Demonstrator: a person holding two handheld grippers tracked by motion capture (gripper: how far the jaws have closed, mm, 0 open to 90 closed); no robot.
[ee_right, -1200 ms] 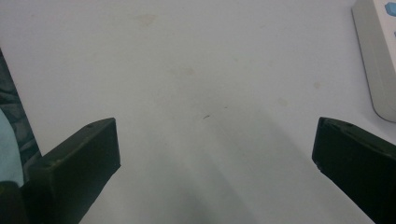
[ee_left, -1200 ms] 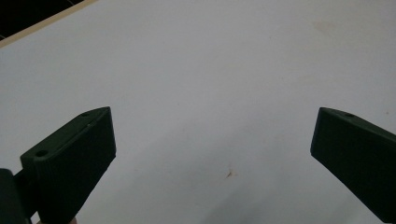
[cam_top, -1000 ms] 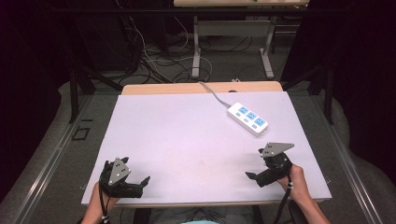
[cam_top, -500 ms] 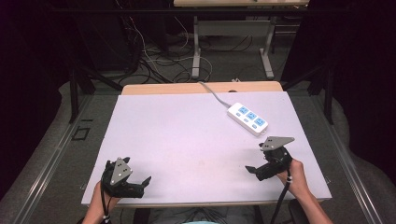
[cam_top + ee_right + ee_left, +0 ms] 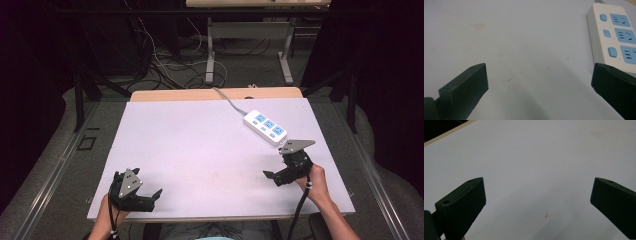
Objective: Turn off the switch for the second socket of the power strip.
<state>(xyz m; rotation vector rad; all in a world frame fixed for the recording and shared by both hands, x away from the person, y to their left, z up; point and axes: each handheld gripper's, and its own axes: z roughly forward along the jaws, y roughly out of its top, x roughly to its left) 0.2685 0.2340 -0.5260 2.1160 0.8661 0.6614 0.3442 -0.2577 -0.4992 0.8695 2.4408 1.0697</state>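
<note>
A white power strip (image 5: 265, 127) with three blue sockets lies at the back right of the white table (image 5: 200, 150); its grey cable runs off the far edge. In the right gripper view the power strip (image 5: 616, 35) lies just beyond the right jaw. My right gripper (image 5: 271, 176) hovers near the table's front right, a short way in front of the strip, open and empty. My left gripper (image 5: 155, 196) sits at the front left corner, also open with nothing between its jaws. Both gripper views show the jaws spread wide over bare tabletop.
A wooden strip (image 5: 215, 94) borders the table's far edge. Behind it are table legs (image 5: 210, 47) and tangled cables (image 5: 155, 65) on the floor. Faint stains mark the tabletop (image 5: 546, 215).
My right gripper has drifted slightly toward the power strip and risen a little. The left gripper has barely moved.
</note>
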